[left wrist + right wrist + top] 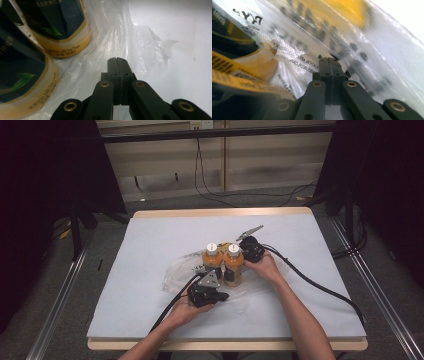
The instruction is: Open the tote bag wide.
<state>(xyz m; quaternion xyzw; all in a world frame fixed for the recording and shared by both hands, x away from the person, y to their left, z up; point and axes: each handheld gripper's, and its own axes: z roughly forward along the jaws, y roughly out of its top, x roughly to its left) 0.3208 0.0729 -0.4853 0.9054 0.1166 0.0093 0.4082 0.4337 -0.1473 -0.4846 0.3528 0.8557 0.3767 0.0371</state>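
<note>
Two orange drink bottles with white caps, one (212,260) beside the other (233,263), stand upright on a clear plastic bag (175,270) at the table's middle. My left gripper (222,296) lies just in front of them. Its jaws (116,60) are pressed together on a ridge of the bag's film (140,42), and both bottles (62,25) (20,75) stand to their left. My right gripper (246,254) sits behind and right of the right bottle. It (329,59) is shut on the printed film (312,32), close to a bottle's label (232,67).
The table (150,235) has a white cover with a wooden edge around it. Black cables (320,285) trail off to the right and toward the front left. Dark stands and floor rails flank the table, with more cables on the floor behind.
</note>
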